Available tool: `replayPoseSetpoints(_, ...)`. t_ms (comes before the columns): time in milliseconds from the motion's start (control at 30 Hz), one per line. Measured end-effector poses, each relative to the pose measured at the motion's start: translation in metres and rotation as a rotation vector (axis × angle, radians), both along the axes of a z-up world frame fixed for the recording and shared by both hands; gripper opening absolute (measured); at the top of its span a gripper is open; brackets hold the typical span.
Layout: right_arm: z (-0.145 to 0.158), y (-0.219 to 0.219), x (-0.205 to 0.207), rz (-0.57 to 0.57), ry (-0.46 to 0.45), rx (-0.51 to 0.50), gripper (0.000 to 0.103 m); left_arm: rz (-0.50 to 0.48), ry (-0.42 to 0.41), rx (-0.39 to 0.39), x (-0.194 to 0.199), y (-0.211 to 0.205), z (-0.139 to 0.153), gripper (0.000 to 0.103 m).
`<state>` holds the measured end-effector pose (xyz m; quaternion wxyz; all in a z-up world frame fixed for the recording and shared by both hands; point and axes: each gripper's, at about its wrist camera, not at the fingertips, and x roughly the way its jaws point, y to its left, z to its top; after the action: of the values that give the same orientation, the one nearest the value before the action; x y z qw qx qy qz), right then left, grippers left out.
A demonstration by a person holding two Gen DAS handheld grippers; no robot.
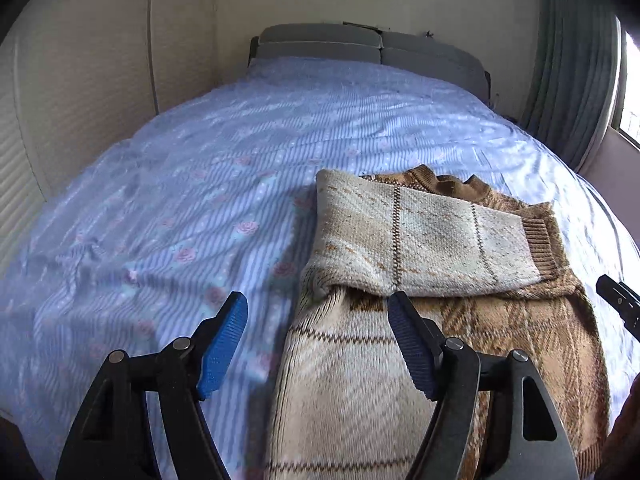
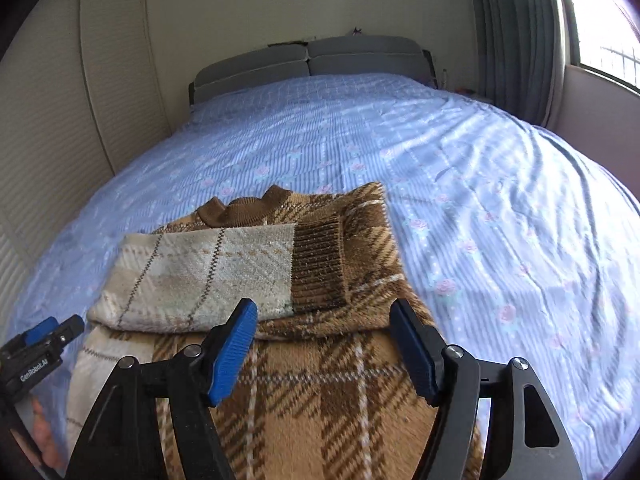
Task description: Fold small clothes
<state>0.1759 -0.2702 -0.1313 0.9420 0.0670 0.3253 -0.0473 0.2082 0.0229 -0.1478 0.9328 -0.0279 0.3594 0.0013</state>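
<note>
Both grippers are just hanging there with jaws spread wide, nothing pinched between the 2 blue pads on either. The left gripper (image 1: pixel 318 312) points forward and slightly down, and the right gripper (image 2: pixel 324 318) sits level beside it, angled the same way.

White lettering reading "GenRobot.AI" runs along the black body of the left hand-held gripper (image 2: pixel 38 354), seen at the lower left edge of the right wrist view. It is the only legible text in either view. The lettering is small and tilted, printed below the gripper's blue-tipped end.
</note>
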Motion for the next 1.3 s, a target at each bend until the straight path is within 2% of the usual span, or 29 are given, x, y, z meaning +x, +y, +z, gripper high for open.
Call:
replayPoseSetpoints(100, 0.003, -0.003, -0.050, -0.022, -0.004, -0.002, 0.069, -0.001, -0.031, 0.014, -0.045, 0.001, 0.008, 0.072)
replayPoseSetpoints(233, -0.002, -0.009, -0.111, -0.049, 0.008, 0.042, 0.069, -0.012, -0.024, 0.021, -0.095, 0.001, 0.002, 0.072)
replayPoseSetpoints(467, -0.015, -0.019, -0.171, -0.072, 0.015, -0.005, 0.069, 0.013, 0.015, -0.006, -0.152, 0.012, -0.026, 0.072)
replayPoseSetpoints(567, -0.020, -0.028, -0.176, -0.090, 0.055, -0.003, 0.069, 0.021, 0.029, -0.007, -0.164, 0.016, -0.037, 0.072)
replayPoseSetpoints(667, -0.023, -0.037, -0.185, -0.120, 0.055, -0.013, 0.069, -0.004, 0.029, -0.014, -0.174, 0.015, -0.044, 0.072)
replayPoseSetpoints(800, -0.033, -0.044, -0.191, -0.126, 0.062, 0.002, 0.069, -0.039, 0.059, -0.042, -0.174, 0.008, -0.055, 0.061)
replayPoseSetpoints(1000, -0.049, -0.046, -0.183, -0.117, 0.119, 0.048, 0.068, -0.027, 0.075, -0.063, -0.175, 0.010, -0.066, 0.059)
replayPoseSetpoints(1100, -0.054, -0.044, -0.181, -0.108, 0.142, 0.044, 0.063, -0.017, 0.089, -0.080, -0.173, 0.014, -0.071, 0.059)
replayPoseSetpoints(1167, -0.058, -0.043, -0.179, -0.100, 0.162, 0.041, 0.056, -0.012, 0.099, -0.091, -0.172, 0.016, -0.073, 0.059)
replayPoseSetpoints(1300, -0.066, -0.047, -0.174, -0.104, 0.198, 0.066, 0.050, -0.011, 0.114, -0.115, -0.170, 0.018, -0.078, 0.053)
